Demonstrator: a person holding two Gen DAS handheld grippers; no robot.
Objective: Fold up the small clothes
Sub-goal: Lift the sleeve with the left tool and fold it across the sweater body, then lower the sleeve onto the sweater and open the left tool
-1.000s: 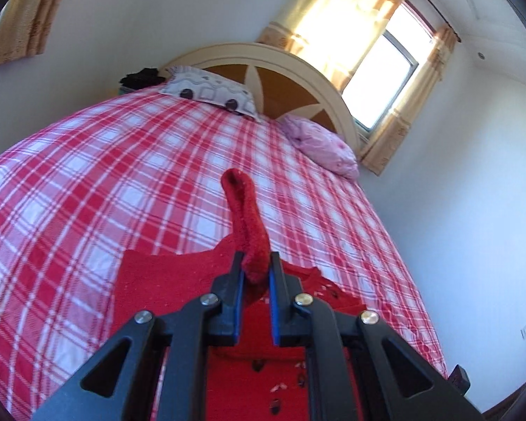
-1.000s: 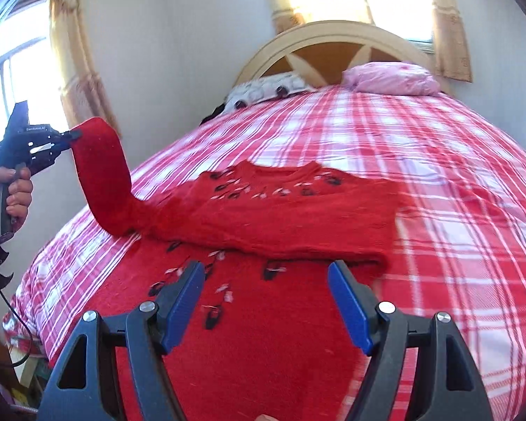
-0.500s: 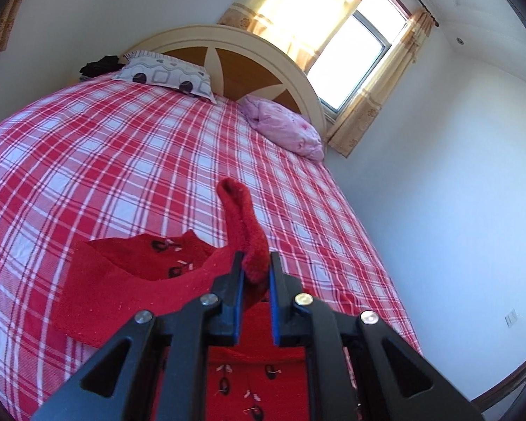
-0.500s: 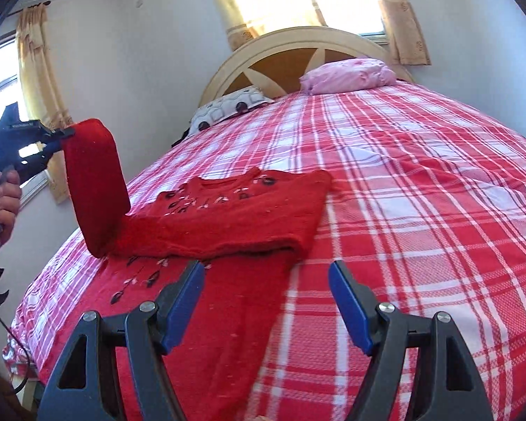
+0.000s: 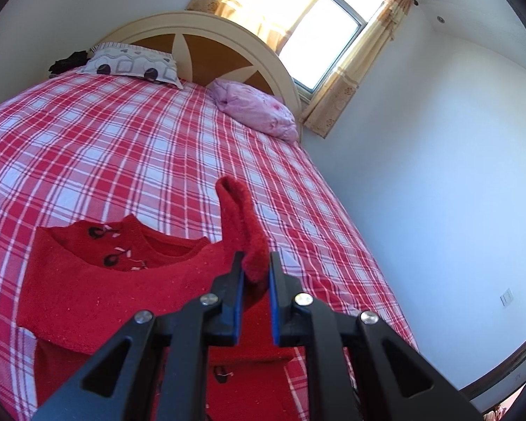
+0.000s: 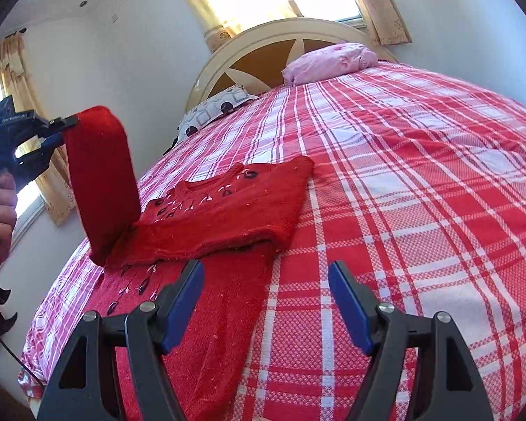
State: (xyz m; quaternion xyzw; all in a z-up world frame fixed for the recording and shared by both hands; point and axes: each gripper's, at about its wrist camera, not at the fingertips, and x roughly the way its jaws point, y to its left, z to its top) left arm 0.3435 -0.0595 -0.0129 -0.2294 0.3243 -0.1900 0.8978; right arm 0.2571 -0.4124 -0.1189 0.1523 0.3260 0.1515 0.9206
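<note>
A red knitted sweater point(image 6: 228, 210) lies partly folded on the red-and-white checked bed point(image 6: 420, 193) beneath a sunlit curtained window point(image 5: 319, 31). The left hand-held gripper point(image 5: 256, 266) pinches its lifted sleeve point(image 6: 101, 182); the right hand-held gripper point(image 6: 266, 280) hovers spread, empty.

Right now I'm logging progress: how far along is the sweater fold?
Partly done. The red sweater lies on the bed with one part already folded over. The left gripper holds its sleeve raised, not yet laid across. The right gripper is open, empty. Final folds remain.
</note>
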